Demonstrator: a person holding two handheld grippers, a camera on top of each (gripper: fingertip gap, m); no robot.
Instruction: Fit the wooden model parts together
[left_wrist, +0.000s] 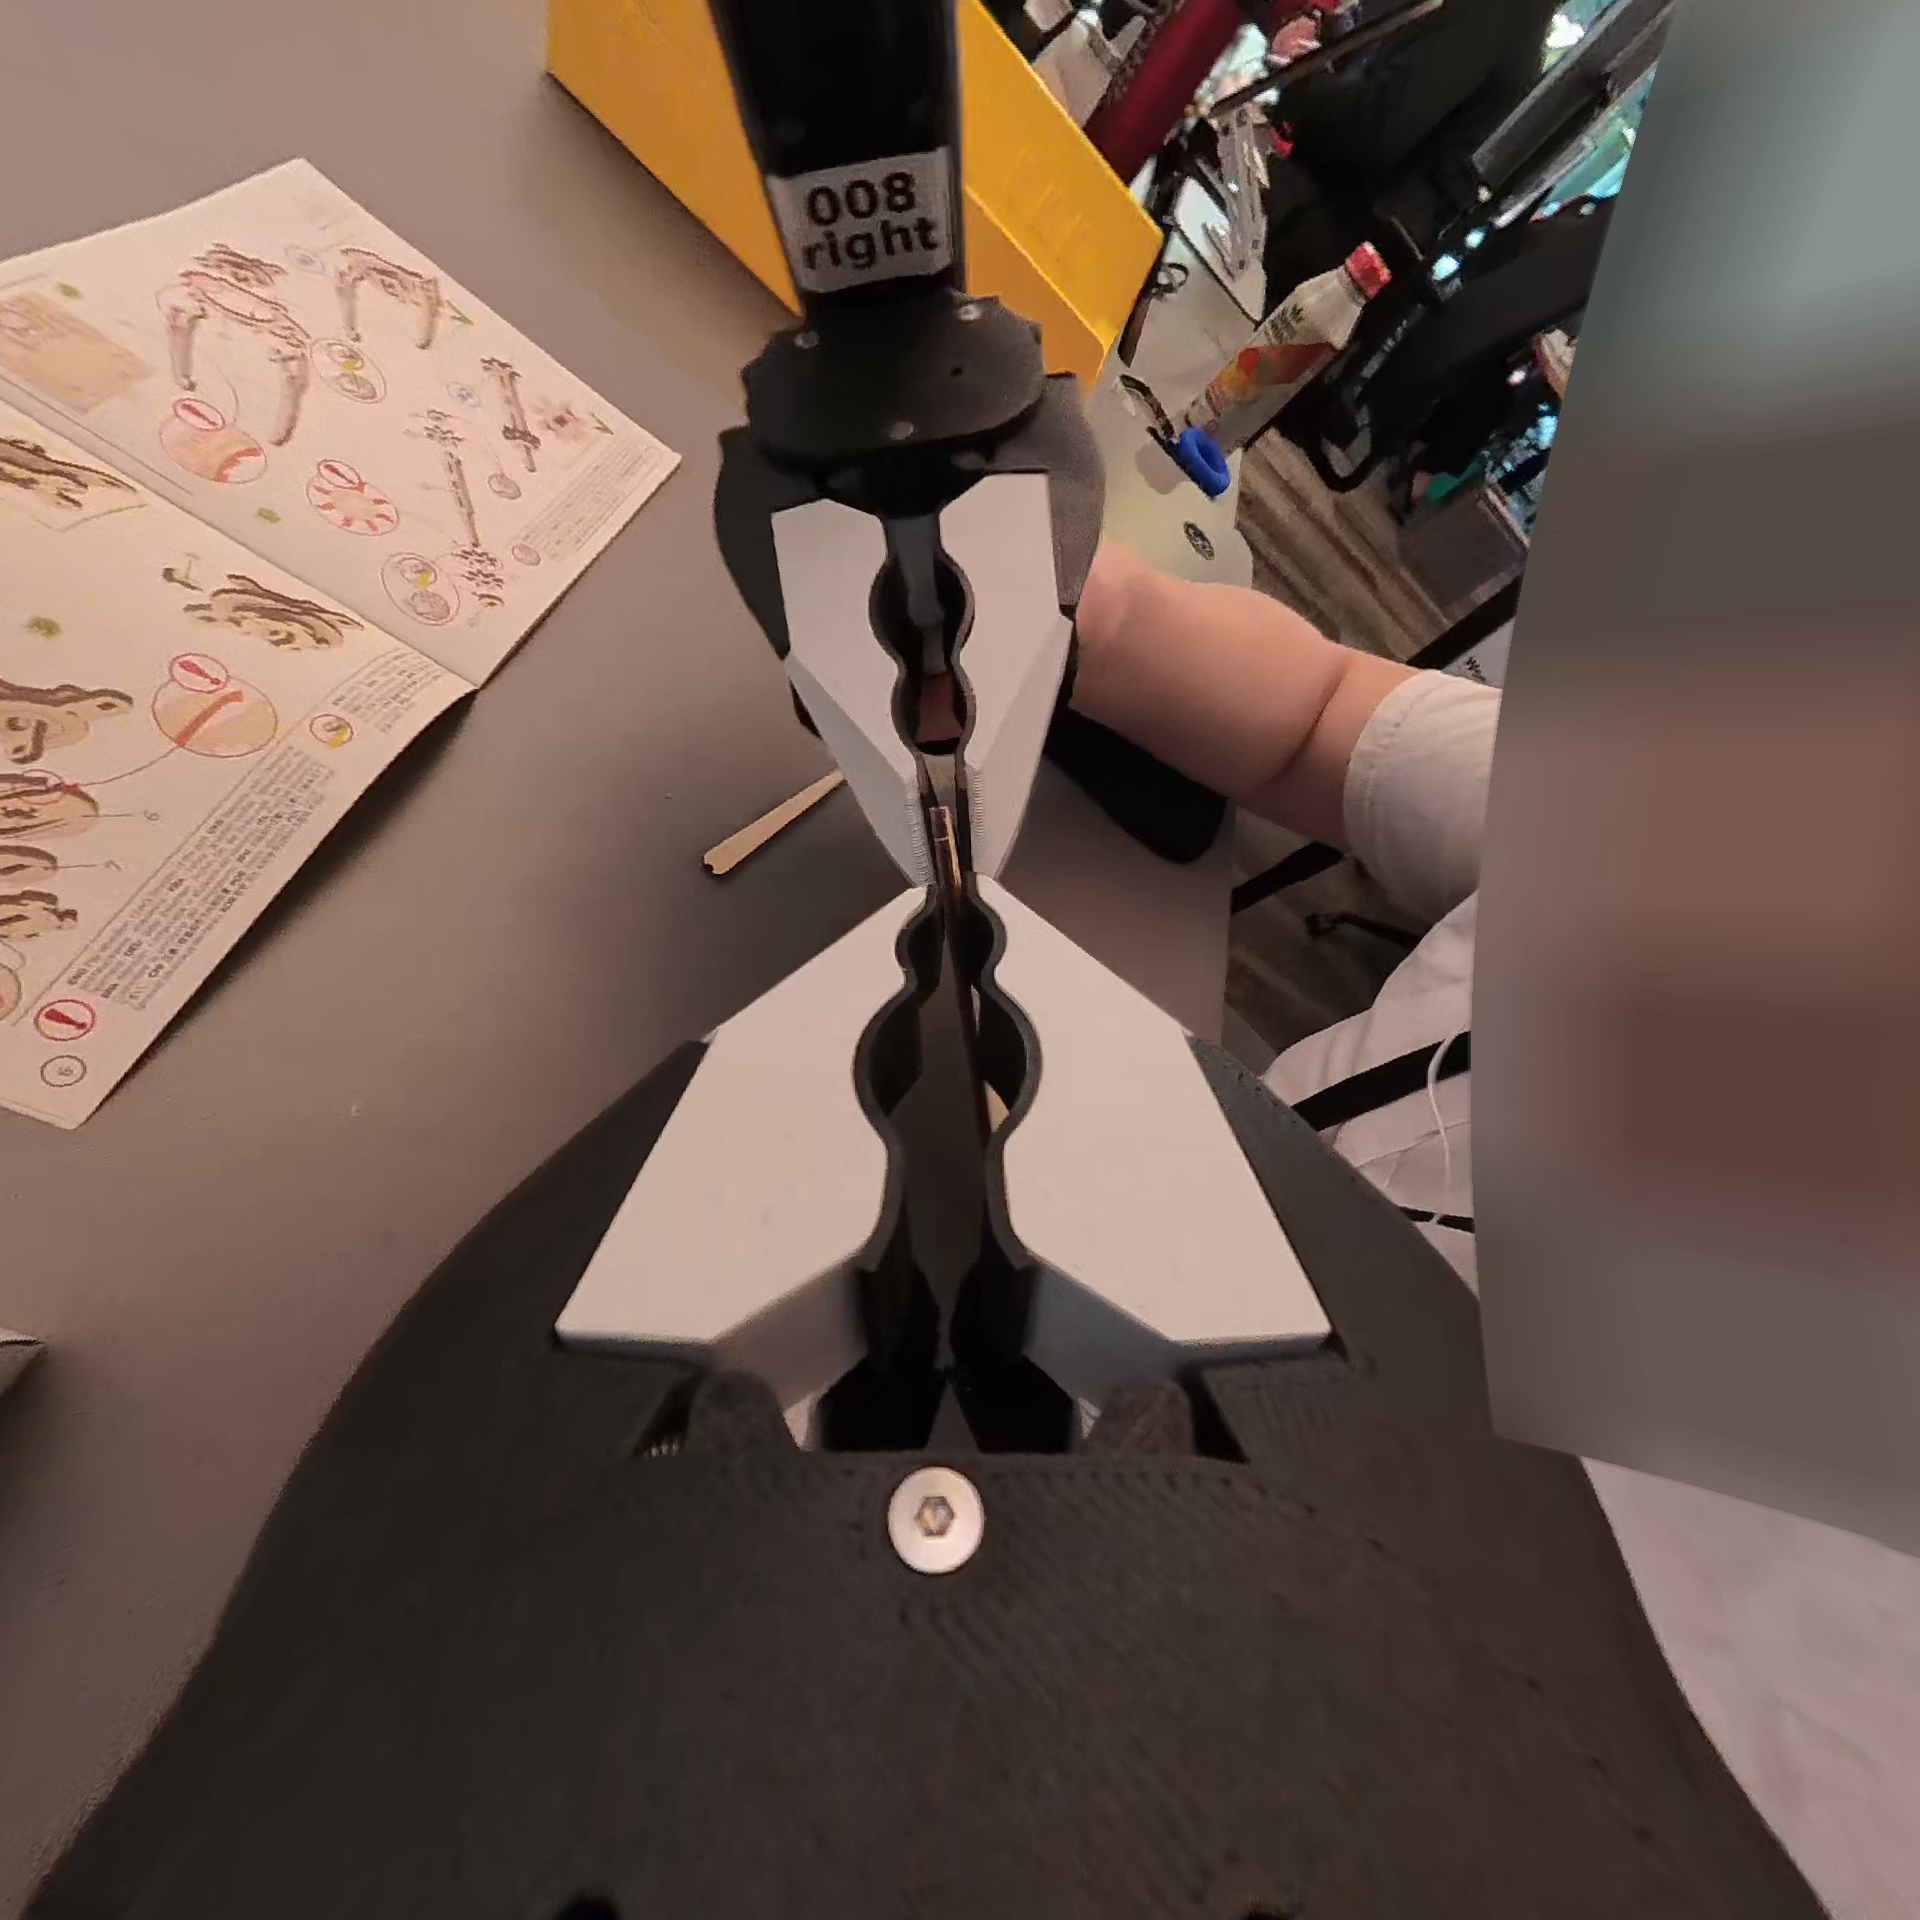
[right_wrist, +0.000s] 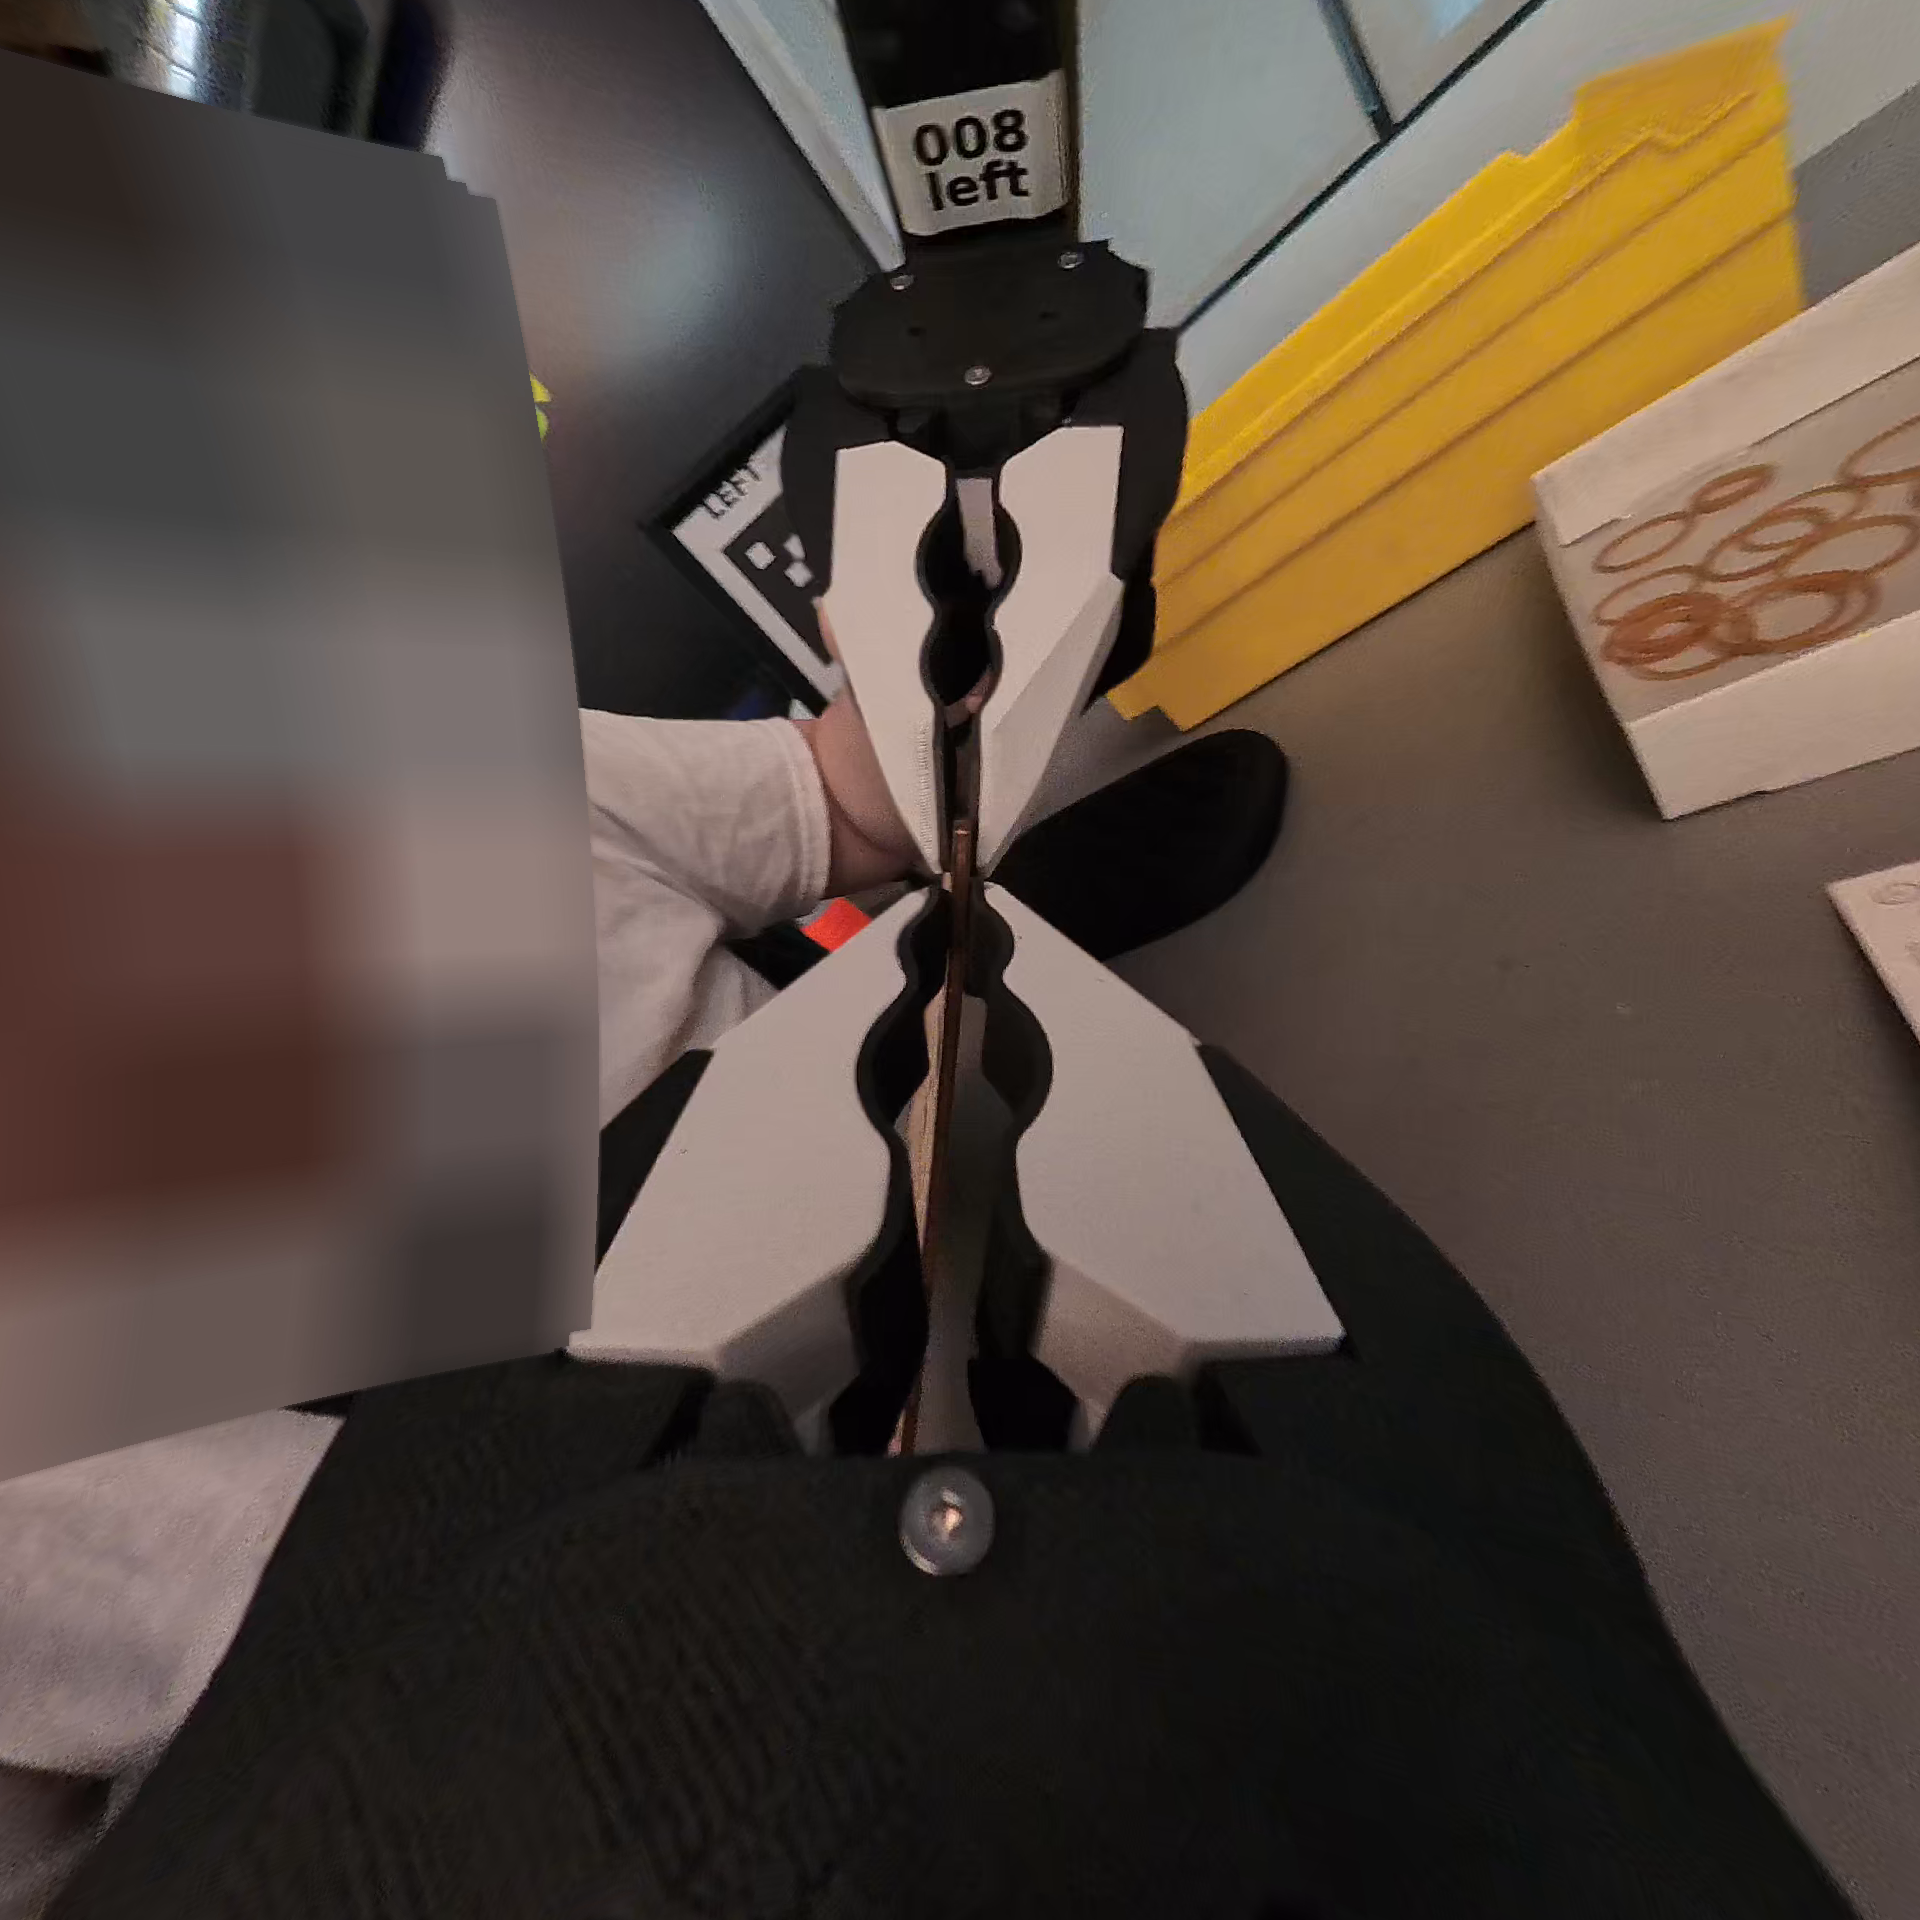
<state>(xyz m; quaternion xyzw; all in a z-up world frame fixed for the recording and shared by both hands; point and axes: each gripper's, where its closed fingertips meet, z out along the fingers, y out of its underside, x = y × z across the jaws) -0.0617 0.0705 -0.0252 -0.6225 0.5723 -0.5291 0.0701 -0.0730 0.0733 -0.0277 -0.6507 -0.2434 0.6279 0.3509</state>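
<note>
Left gripper (left_wrist: 948, 896) and right gripper (right_wrist: 951, 894) meet tip to tip above the grey table (left_wrist: 468, 1039); each claw is pressed together on a thin wooden model part (left_wrist: 943, 847) seen edge-on (shape hard to tell); another wooden strip (left_wrist: 774, 824) lies flat on the table beside the open instruction sheet (left_wrist: 260, 582); yellow bin (right_wrist: 1455, 447) behind; tray of wooden rings (right_wrist: 1745, 582) at right.

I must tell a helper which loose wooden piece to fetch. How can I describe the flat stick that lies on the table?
On the grey table, find the open instruction sheet left of the two grippers. The loose wooden stick lies between the sheet and the grippers. It is pale, thin and flat, and alone on the bare table.
</note>
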